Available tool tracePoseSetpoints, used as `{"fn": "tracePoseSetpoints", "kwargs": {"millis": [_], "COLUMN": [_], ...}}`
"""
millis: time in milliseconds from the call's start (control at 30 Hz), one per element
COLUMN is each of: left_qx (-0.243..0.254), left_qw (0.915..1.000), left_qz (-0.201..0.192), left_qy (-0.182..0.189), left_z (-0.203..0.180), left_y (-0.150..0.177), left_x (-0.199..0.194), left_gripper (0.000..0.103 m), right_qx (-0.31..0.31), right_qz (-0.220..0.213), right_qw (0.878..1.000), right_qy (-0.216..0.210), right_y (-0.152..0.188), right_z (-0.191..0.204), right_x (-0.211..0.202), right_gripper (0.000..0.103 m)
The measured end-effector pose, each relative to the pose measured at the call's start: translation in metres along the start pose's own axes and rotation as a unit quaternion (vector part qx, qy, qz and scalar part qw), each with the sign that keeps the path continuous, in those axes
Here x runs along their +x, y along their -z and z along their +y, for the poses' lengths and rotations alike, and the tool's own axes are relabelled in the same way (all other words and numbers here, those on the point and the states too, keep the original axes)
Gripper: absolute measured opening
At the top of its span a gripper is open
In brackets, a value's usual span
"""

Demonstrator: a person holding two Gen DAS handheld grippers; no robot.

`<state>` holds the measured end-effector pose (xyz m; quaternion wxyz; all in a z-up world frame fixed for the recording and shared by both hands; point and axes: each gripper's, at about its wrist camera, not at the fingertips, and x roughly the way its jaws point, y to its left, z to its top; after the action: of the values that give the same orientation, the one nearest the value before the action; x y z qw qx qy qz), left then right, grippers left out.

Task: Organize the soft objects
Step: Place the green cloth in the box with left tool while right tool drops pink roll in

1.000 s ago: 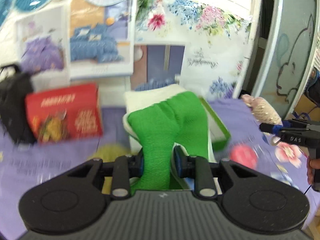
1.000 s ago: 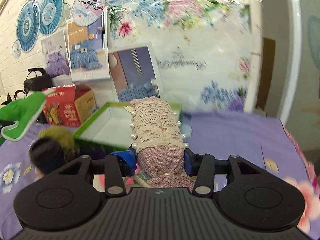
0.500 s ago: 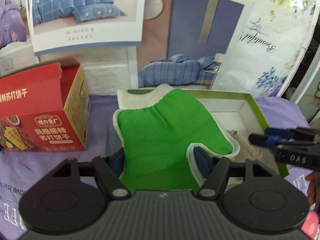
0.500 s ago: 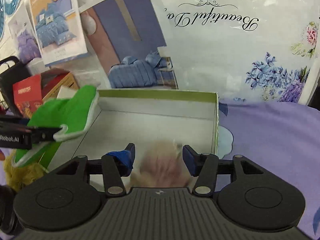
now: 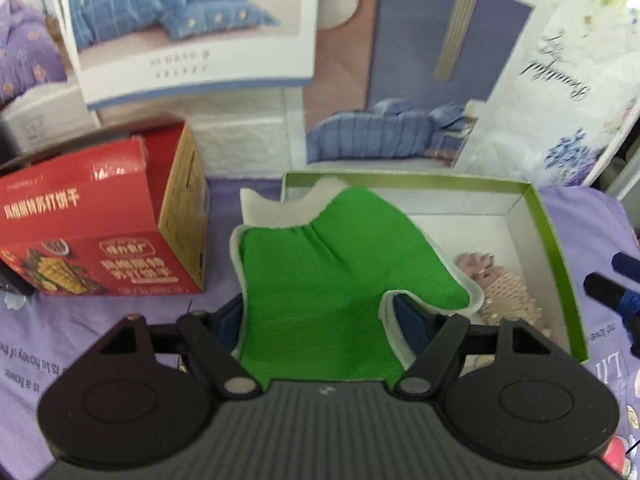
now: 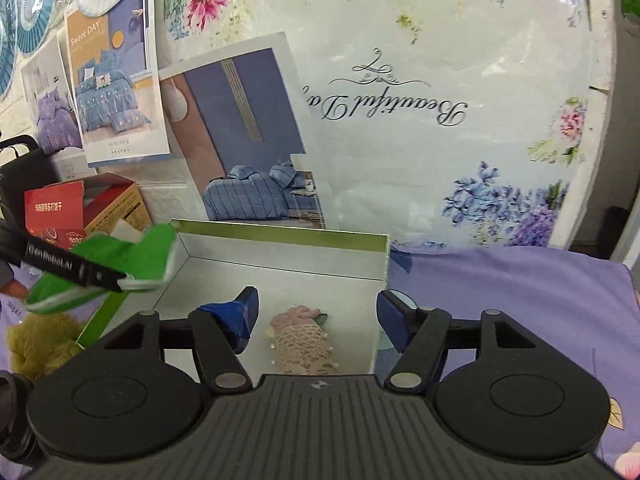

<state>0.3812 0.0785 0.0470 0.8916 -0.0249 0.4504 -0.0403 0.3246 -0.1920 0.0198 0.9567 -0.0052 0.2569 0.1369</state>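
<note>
Purple cloth (image 6: 520, 300) printed with flowers and mirrored English lettering covered the bench. Behind it stood a floral sheet (image 6: 400, 100) bearing script that read, mirrored, "Beautiful Da…", cut off by a poster. Three bedding posters (image 6: 240, 140) hung on the wall; one carried "Sweet DAY". Two or more paper fans (image 6: 36, 12) hung at the upper left.

One red carton (image 5: 100, 236) with yellow Chinese characters, shown mirrored, stood left of one green-rimmed box (image 5: 556, 248). One crocheted beige-and-pink soft item (image 6: 304, 340) lay on the box floor, near its right wall.

One green mitt (image 5: 328, 292) with white lining lay between the fingers of the left tool (image 5: 320, 320), draped over the left rim of the box. The jaws were opening; whether the pads still pressed the fabric could not be confirmed. Its arm carried lettering that appeared to read "GenRobot.AI".

Jaws of the right tool (image 6: 318, 316) were opening, spread above the crocheted item and apart from it.

One yellow-green fluffy item (image 6: 40, 340) lay outside the box, left of it and partly hidden by the right tool's body.
</note>
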Motion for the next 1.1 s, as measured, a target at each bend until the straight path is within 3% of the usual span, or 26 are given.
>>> {"fn": "tracePoseSetpoints", "kwargs": {"millis": [267, 367, 533, 767, 933, 967, 1067, 1100], "left_qx": [-0.002, 0.004, 0.019, 0.034, -0.001, -0.007, -0.02, -0.027], "left_qw": [0.9997, 0.9985, 0.9967, 0.9961, 0.9925, 0.9914, 0.9857, 0.9842], "left_qz": [0.014, 0.019, 0.016, 0.015, -0.007, -0.006, -0.001, -0.006], "left_qy": [0.017, 0.052, 0.077, 0.081, 0.122, 0.131, 0.167, 0.175], "left_z": [-0.012, -0.019, -0.031, -0.04, -0.03, -0.028, -0.023, -0.021], "left_y": [-0.007, -0.007, -0.005, -0.003, 0.001, 0.0, -0.001, -0.001], "left_x": [0.0, -0.002, -0.008, -0.003, -0.005, -0.004, -0.003, -0.003], "left_gripper": [0.076, 0.078, 0.079, 0.079, 0.08, 0.082, 0.102, 0.103], "right_qx": [0.001, -0.006, 0.004, 0.017, 0.03, 0.033, 0.035, 0.035], "right_qz": [0.003, -0.001, 0.0, 0.001, -0.003, -0.004, -0.006, -0.007], "right_qw": [1.0, 1.0, 1.0, 1.0, 1.0, 0.999, 0.999, 0.999], "right_qy": [0.003, 0.007, 0.006, -0.002, -0.004, -0.004, -0.007, -0.007], "right_y": [0.006, 0.006, 0.011, 0.02, 0.022, 0.023, 0.025, 0.025], "right_z": [-0.006, -0.008, -0.018, -0.029, -0.036, -0.037, -0.038, -0.038], "right_x": [-0.005, -0.005, -0.004, -0.004, -0.004, -0.003, -0.003, -0.002], "right_gripper": [0.053, 0.053, 0.053, 0.054, 0.054, 0.054, 0.054, 0.054]}}
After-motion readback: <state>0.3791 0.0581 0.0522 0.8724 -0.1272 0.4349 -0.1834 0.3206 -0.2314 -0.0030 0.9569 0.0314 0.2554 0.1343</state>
